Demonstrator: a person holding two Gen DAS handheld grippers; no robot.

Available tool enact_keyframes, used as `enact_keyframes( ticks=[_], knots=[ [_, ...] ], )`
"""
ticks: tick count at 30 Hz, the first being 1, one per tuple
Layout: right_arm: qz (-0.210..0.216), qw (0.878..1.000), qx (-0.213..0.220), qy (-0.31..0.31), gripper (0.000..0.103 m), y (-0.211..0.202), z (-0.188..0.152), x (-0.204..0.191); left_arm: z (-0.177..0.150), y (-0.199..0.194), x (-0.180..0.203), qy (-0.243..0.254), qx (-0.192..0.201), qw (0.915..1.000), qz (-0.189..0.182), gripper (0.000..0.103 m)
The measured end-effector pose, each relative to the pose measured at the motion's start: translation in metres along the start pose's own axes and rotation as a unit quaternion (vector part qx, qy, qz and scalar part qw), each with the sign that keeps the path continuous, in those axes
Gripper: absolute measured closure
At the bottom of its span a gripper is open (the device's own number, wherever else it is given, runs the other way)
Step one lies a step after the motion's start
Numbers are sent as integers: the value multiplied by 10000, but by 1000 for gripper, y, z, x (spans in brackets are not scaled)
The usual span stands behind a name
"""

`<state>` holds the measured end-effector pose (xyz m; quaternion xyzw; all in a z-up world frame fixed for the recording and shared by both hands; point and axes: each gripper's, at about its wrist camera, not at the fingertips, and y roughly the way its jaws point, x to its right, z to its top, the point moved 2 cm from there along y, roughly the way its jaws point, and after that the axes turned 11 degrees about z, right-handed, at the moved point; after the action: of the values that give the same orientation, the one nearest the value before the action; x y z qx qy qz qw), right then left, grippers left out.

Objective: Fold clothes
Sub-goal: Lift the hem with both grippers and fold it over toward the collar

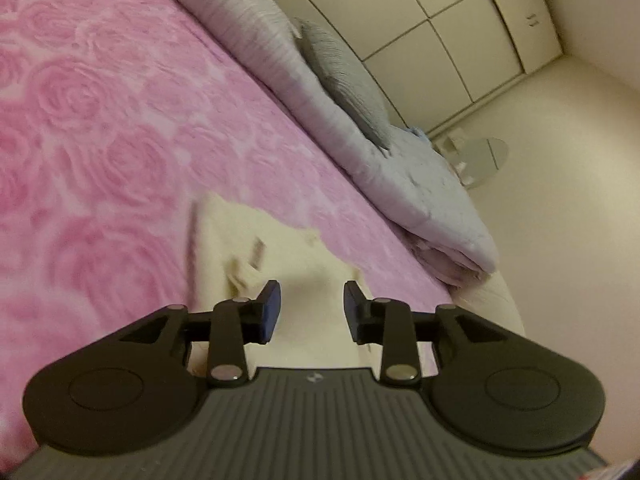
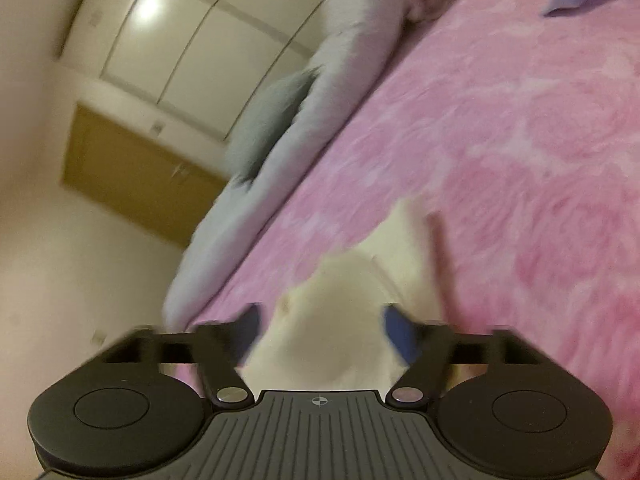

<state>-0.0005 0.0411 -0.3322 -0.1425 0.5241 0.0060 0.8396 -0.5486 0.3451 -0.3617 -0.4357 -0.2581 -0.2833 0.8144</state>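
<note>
The left gripper (image 1: 312, 310) has its fingers (image 1: 269, 312) parted to a moderate gap, blue pads facing each other with nothing pinched; cream cloth shows through the gap, lying below on the bed. The right gripper (image 2: 320, 334) stands wider, its fingers (image 2: 402, 336) blurred, and no pad presses on anything; the cloth fills the space between them, though whether it touches a pad cannot be told.

The garment (image 1: 288, 248) is a cream piece lying on the pink bedspread (image 1: 100, 120), which carries a rose pattern. In the left view it runs from the jaws up toward 11 o'clock, with a small tab or label at its middle. In the right view the garment (image 2: 344, 300) runs from the jaws toward 1 o'clock, badly blurred.

A folded lilac quilt (image 1: 400, 168) lies along the bed's far edge, at 1 o'clock in the left view, with a grey pillow (image 1: 344, 80) resting on it. In the right view both sit at 11 o'clock. Behind them stand pale wardrobe doors (image 1: 440, 20), and a brown cabinet (image 2: 132, 168) shows at 9 o'clock in the right view.
</note>
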Motion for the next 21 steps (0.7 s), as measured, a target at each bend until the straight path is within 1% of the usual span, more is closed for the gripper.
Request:
enact_keyframes(
  ticks=[2,4,6,9,10,11,13,15,18,21],
  knots=[
    [66,10000,59,23,24,-2,7,9,1,7,-6,111,-70,9998,119,74],
    [82,9999,-12,-137,24,-3,9,15,0,12,-6,361,-169,9990,219,72],
    [-136,9981,-281,-539,25,-2,8,19,-4,16,-2,654,-249,9972,277,71],
    [-505,9882,-834,-1178,25,12,-1,20,-12,23,5,1056,-342,9932,339,68],
    [-567,9853,-932,-1317,25,14,-5,22,-14,26,7,1148,-377,9920,359,68],
    [-587,9828,-1003,-1434,28,19,-9,24,-16,31,9,1236,-410,9907,383,68],
    [-572,9795,-1107,-1581,48,26,-14,28,-18,39,14,1378,-461,9884,438,68],
    [-552,9779,-1172,-1642,48,31,-16,32,-18,47,17,1485,-475,9862,548,68],
    [-753,9698,-1313,-1912,48,37,-20,30,-18,55,21,1704,-495,9812,757,68],
    [-877,9649,-1444,-2013,49,46,-23,31,-22,61,26,1909,-589,9770,744,69]
  ],
)
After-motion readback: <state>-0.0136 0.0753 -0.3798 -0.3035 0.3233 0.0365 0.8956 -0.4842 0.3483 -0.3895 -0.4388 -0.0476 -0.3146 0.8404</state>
